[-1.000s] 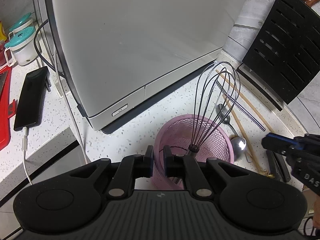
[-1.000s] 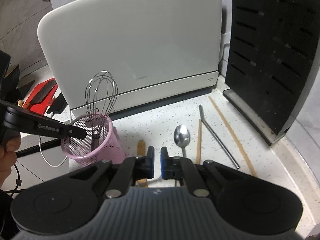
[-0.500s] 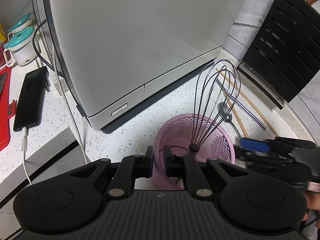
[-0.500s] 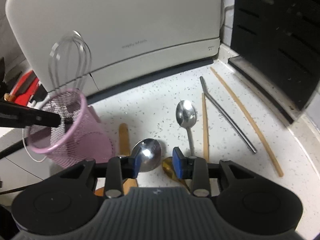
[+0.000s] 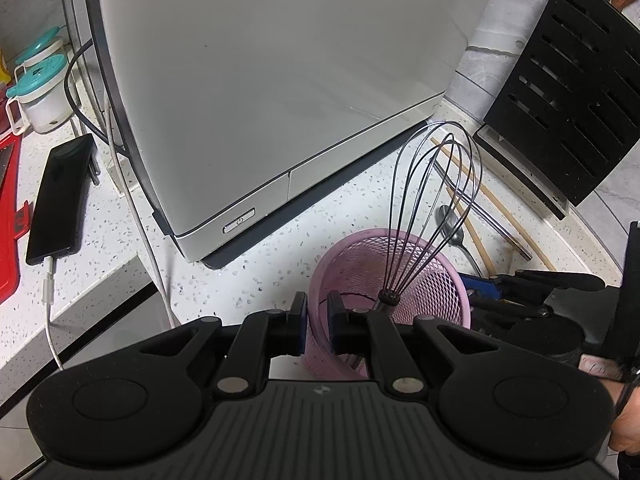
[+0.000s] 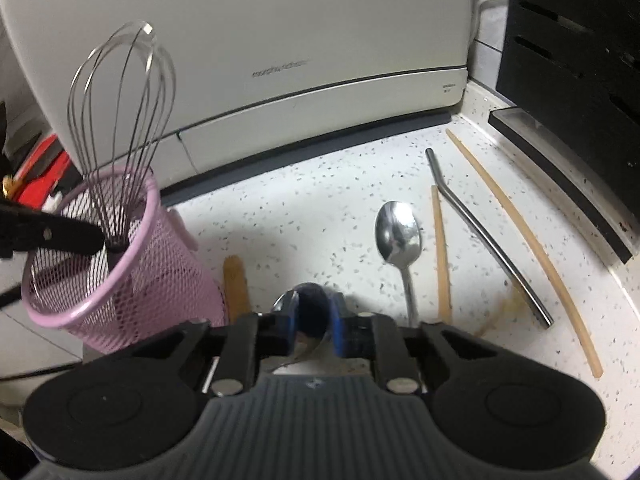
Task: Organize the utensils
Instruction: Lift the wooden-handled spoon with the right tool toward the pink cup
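My left gripper (image 5: 317, 320) is shut on the near rim of a pink mesh holder (image 5: 360, 264), which stands on the speckled counter. A wire whisk (image 5: 436, 200) stands in it. In the right wrist view the holder (image 6: 160, 272) is at the left, with a left finger (image 6: 60, 236) over its rim. My right gripper (image 6: 313, 320) is low over the counter, its jaws closing on a steel spoon (image 6: 308, 300) whose bowl sits between the blue pads. A second spoon (image 6: 398, 236), two chopsticks (image 6: 440, 256), a metal straw (image 6: 480, 228) and a wooden handle (image 6: 236, 280) lie loose.
A large white appliance (image 5: 260, 80) fills the back. A black slotted rack (image 5: 560, 100) leans at the right wall. At the left, a phone (image 5: 60, 200) on a cable, a red board (image 5: 8, 220) and teal-lidded jars (image 5: 40, 92) sit near the counter's edge.
My right gripper dropped toward the counter, opened, then closed around the nearest spoon. The left gripper and the pink holder stayed put.
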The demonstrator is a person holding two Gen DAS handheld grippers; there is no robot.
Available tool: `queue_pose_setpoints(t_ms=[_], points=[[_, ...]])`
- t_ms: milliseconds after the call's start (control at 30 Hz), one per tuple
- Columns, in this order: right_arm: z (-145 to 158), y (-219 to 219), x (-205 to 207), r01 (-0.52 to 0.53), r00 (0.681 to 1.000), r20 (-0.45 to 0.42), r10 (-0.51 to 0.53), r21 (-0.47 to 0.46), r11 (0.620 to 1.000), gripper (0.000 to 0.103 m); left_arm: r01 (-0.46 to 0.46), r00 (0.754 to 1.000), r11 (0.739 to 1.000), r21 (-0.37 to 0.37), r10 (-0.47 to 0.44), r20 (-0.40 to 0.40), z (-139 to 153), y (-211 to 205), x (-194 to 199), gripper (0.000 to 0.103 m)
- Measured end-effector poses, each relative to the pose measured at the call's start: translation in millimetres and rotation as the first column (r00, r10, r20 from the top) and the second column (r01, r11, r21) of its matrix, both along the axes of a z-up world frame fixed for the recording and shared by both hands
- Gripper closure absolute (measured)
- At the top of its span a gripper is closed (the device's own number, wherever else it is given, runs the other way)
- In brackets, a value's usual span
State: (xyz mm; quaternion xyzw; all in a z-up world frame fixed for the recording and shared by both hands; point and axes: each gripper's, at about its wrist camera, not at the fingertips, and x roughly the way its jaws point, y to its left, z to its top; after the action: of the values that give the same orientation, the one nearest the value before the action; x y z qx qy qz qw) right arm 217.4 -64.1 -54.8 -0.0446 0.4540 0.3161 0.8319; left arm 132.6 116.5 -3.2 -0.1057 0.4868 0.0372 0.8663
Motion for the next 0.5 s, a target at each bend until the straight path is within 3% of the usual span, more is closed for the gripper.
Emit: queue_pose_setpoints(t_ms=[67,233,500], points=[[3,-4,3,0.012,1.0,-0.013,-0.011,0.033,0.999,0.103,0.0,1.0,1.0,-0.001,0.0,0.0,0,0,0,0.093],[10,-13,4,0.027,0.998,-0.056,-0.022,0.098,0.995,0.103,-0.001,1.0,1.0,-0.001,0.001,0.0,0,0,0,0.093],[50,-21,-31,-0.023,0.994,0.11,0.01,0.116,0.993,0.103,-0.001,1.0,1.0,-0.002,0.001,0.0,0,0,0,0.093]])
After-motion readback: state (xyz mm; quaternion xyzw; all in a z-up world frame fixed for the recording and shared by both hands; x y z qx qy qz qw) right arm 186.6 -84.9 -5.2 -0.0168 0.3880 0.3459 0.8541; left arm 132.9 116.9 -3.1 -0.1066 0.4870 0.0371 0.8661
